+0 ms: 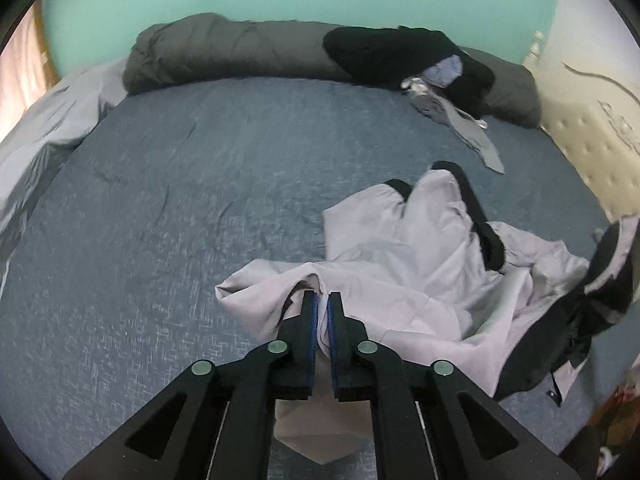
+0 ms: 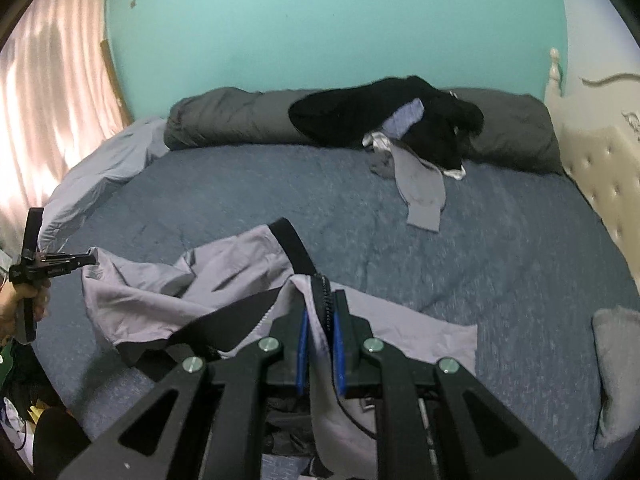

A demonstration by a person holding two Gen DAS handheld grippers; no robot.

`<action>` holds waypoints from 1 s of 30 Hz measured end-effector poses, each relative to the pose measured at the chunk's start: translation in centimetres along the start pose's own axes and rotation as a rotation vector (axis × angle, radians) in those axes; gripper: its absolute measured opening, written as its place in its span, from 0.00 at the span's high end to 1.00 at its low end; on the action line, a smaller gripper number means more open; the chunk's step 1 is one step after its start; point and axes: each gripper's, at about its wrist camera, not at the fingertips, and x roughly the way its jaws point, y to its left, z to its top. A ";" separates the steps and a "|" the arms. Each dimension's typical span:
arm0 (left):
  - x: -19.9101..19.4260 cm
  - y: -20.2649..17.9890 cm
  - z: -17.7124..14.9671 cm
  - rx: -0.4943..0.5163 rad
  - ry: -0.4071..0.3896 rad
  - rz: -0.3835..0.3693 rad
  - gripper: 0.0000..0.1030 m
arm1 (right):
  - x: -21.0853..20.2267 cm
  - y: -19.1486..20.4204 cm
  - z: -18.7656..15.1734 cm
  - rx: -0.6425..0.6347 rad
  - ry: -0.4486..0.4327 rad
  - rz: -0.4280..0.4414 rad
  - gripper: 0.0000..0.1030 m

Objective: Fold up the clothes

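I see a pale lilac jacket [image 1: 404, 264] with black trim crumpled near the front edge of the blue bed [image 1: 180, 184], its long axis running left to right between my grippers. My left gripper [image 1: 323, 300] pinches a fabric fold; my right gripper [image 2: 322, 312] is clamped on its zipper edge [image 2: 325, 300].
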 end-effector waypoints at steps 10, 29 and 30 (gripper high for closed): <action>-5.6 2.3 -3.1 -0.053 -0.094 0.022 0.59 | 1.7 -1.0 -0.7 0.043 0.023 0.010 0.90; -2.8 -15.3 -10.8 0.207 -0.001 -0.077 0.37 | 0.3 -1.1 -1.2 0.099 0.011 0.048 0.90; -2.3 -15.9 -11.0 0.220 -0.007 -0.061 0.36 | 0.3 -1.2 -1.3 0.105 0.010 0.053 0.90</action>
